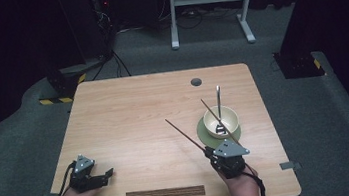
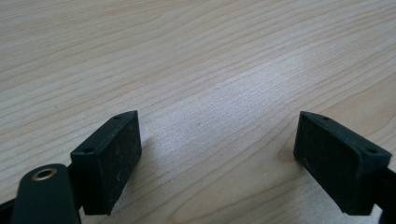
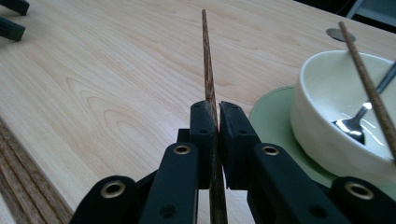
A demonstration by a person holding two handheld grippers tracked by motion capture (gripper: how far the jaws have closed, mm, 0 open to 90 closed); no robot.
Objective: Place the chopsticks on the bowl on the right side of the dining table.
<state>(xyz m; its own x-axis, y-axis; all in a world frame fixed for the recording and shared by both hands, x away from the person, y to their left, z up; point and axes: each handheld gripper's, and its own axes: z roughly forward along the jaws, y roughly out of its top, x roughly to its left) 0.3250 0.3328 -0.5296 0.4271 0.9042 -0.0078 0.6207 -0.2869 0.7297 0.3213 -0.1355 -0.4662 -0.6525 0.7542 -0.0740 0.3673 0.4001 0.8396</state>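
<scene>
A thin wooden chopstick (image 3: 208,79) is clamped between the closed jaws of the right gripper (image 3: 214,140), its free end pointing toward ten o'clock over the table (image 1: 129,118); it is judged light, stiff and slippery (apt to pivot), so a hold nearer the middle is advised; a second chopstick (image 3: 369,93) leans in the bowl (image 1: 221,121) at one o'clock, beside a spoon (image 3: 362,116); the left gripper (image 2: 215,154) rests with jaws wide, nothing between them.

pale smooth wood table (image 3: 116,93), dark grained wooden chopstick (image 3: 208,79), glossy ceramic bowl (image 3: 322,126), shiny metal spoon (image 3: 359,119)
</scene>
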